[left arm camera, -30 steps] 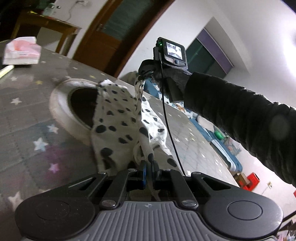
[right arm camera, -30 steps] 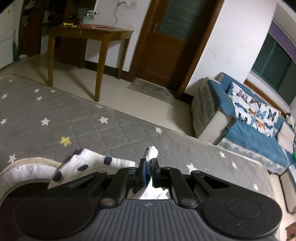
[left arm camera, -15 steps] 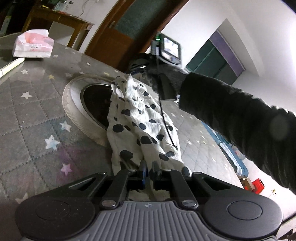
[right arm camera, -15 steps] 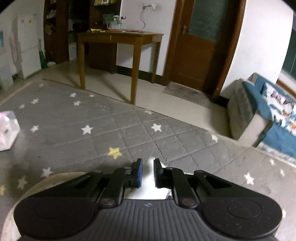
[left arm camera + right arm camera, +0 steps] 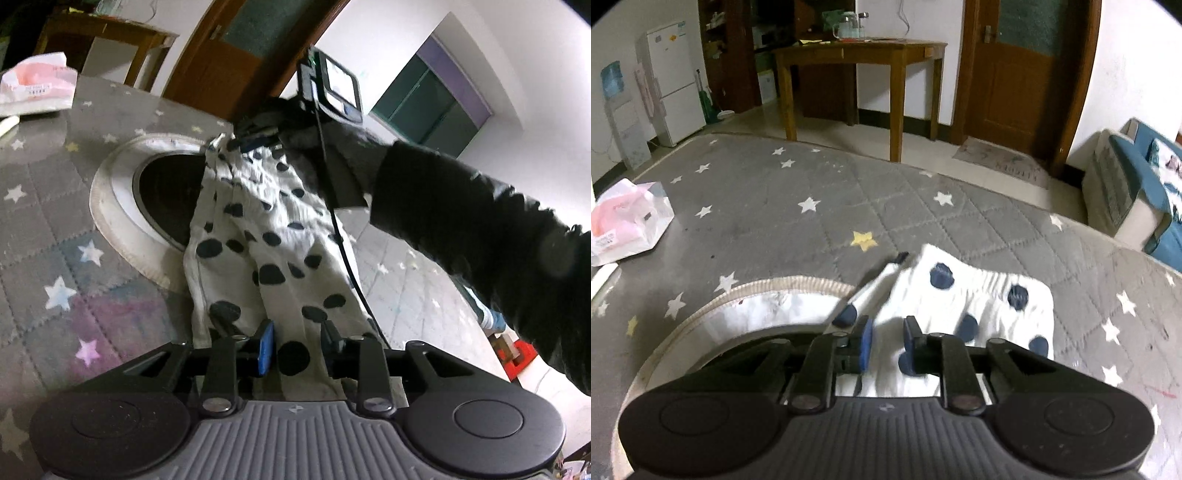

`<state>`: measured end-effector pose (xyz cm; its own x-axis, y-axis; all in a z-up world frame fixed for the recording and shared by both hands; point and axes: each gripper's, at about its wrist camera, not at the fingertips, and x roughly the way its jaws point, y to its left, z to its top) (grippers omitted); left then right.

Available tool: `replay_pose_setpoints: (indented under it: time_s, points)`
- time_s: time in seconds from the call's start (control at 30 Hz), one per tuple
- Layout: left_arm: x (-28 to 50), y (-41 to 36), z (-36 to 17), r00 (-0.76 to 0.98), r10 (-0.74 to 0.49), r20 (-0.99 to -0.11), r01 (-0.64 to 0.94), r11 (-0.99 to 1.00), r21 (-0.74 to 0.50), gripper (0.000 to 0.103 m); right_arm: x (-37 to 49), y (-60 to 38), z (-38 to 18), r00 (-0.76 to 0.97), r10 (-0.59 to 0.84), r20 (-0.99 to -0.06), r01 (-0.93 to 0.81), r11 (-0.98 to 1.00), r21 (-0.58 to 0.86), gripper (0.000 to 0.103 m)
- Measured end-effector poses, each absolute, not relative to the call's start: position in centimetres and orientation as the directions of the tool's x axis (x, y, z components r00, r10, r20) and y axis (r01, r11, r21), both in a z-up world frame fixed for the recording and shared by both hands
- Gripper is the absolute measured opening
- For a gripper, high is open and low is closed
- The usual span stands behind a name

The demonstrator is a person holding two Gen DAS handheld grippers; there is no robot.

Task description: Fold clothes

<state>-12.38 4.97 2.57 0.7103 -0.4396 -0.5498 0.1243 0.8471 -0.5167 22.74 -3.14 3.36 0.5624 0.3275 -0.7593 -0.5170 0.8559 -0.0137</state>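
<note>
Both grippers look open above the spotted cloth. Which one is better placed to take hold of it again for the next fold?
Probably the left. The left gripper is open with the spotted cloth lying between its fingers. The right gripper is also open over the cloth, at its far edge beside the round white-rimmed object.

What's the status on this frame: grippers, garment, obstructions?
Left gripper open, right gripper open. Spotted garment flat on star mat, partly over round basket. Nothing blocking.

A grey quilted mat (image 5: 820,184) with stars covers the floor. Behind it a wooden table (image 5: 860,50) stands beside a brown door (image 5: 1023,74) in white walls. A white fridge (image 5: 674,79) stands left, a blue sofa (image 5: 1145,192) right.
</note>
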Motion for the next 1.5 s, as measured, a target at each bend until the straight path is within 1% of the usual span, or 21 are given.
replay_pose_setpoints:
  time_s: [0.13, 0.23, 0.3, 0.33, 0.37, 0.4, 0.57, 0.6, 0.67, 0.7, 0.87, 0.97, 1.03, 1.23, 1.33, 1.43, 1.5]
  points:
    - [-12.2, 4.5, 2.5, 0.707, -0.420, -0.569, 0.121, 0.864, -0.488, 0.031, 23.3, -2.0, 2.2, 0.590, 0.282, -0.757, -0.505, 0.860, -0.074, 0.017]
    - [-12.2, 4.5, 2.5, 0.708, -0.416, -0.571, 0.122, 0.868, -0.481, 0.031, 23.3, -2.1, 1.8, 0.597, 0.272, -0.755, -0.487, 0.871, -0.071, 0.015]
    - [-12.3, 4.5, 2.5, 0.711, -0.412, -0.571, 0.118, 0.869, -0.480, 0.028, 23.2, -2.3, 2.0, 0.605, 0.273, -0.748, -0.481, 0.874, -0.071, 0.009]
    - [-12.2, 4.5, 2.5, 0.712, -0.410, -0.570, 0.119, 0.871, -0.477, 0.028, 23.1, -2.4, 2.1, 0.609, 0.273, -0.744, -0.480, 0.874, -0.073, 0.007]
    - [-12.2, 4.5, 2.5, 0.712, -0.409, -0.570, 0.122, 0.872, -0.474, 0.028, 23.1, -2.4, 2.2, 0.614, 0.273, -0.741, -0.479, 0.875, -0.074, 0.003]
    - [-12.1, 4.5, 2.5, 0.712, -0.407, -0.572, 0.122, 0.874, -0.471, 0.024, 23.0, -2.5, 2.3, 0.618, 0.273, -0.737, -0.477, 0.875, -0.076, 0.003]
    - [-11.9, 4.3, 2.6, 0.714, -0.412, -0.567, 0.133, 0.874, -0.468, 0.015, 22.7, -3.2, 3.9, 0.639, 0.302, -0.707, -0.469, 0.882, -0.048, 0.002]
    - [-11.9, 4.3, 2.6, 0.715, -0.413, -0.564, 0.135, 0.873, -0.468, 0.010, 22.7, -3.3, 4.3, 0.645, 0.309, -0.699, -0.468, 0.883, -0.042, 0.002]
    - [-11.9, 4.3, 2.6, 0.717, -0.419, -0.558, 0.142, 0.871, -0.471, 0.008, 22.5, -3.4, 5.1, 0.656, 0.319, -0.684, -0.466, 0.884, -0.035, 0.002]
    - [-12.0, 4.3, 2.7, 0.719, -0.422, -0.552, 0.145, 0.868, -0.475, 0.005, 22.5, -3.4, 5.6, 0.661, 0.323, -0.677, -0.466, 0.884, -0.033, 0.002]
    - [-13.0, 5.3, 3.9, 0.746, -0.432, -0.507, 0.150, 0.850, -0.504, 0.004, 22.2, -3.5, 7.6, 0.689, 0.342, -0.639, -0.460, 0.888, -0.021, 0.002]
    - [-13.6, 6.0, 4.7, 0.768, -0.421, -0.482, 0.143, 0.847, -0.512, 0.004, 22.5, -2.8, 7.9, 0.696, 0.348, -0.629, -0.456, 0.890, -0.013, 0.002]
    - [-13.7, 6.5, 4.7, 0.773, -0.406, -0.488, 0.118, 0.847, -0.518, 0.004, 22.7, -2.2, 7.3, 0.692, 0.338, -0.638, -0.454, 0.891, -0.020, 0.002]
    - [-13.4, 7.9, 3.2, 0.754, -0.364, -0.547, 0.027, 0.849, -0.528, 0.004, 23.2, -1.3, 4.0, 0.637, 0.347, -0.688, -0.479, 0.878, -0.001, 0.004]
    - [-13.6, 8.2, 2.7, 0.740, -0.366, -0.563, 0.017, 0.848, -0.529, 0.004, 22.1, -2.1, 4.3, 0.617, 0.359, -0.700, -0.509, 0.861, -0.008, 0.008]
    - [-13.7, 8.1, 2.8, 0.744, -0.374, -0.554, 0.033, 0.848, -0.529, 0.004, 19.8, -3.5, 5.3, 0.586, 0.388, -0.711, -0.549, 0.836, 0.003, 0.012]
    - [-13.5, 7.8, 3.1, 0.748, -0.378, -0.546, 0.045, 0.849, -0.526, 0.004, 17.9, -4.4, 5.8, 0.552, 0.409, -0.726, -0.570, 0.821, 0.029, 0.013]
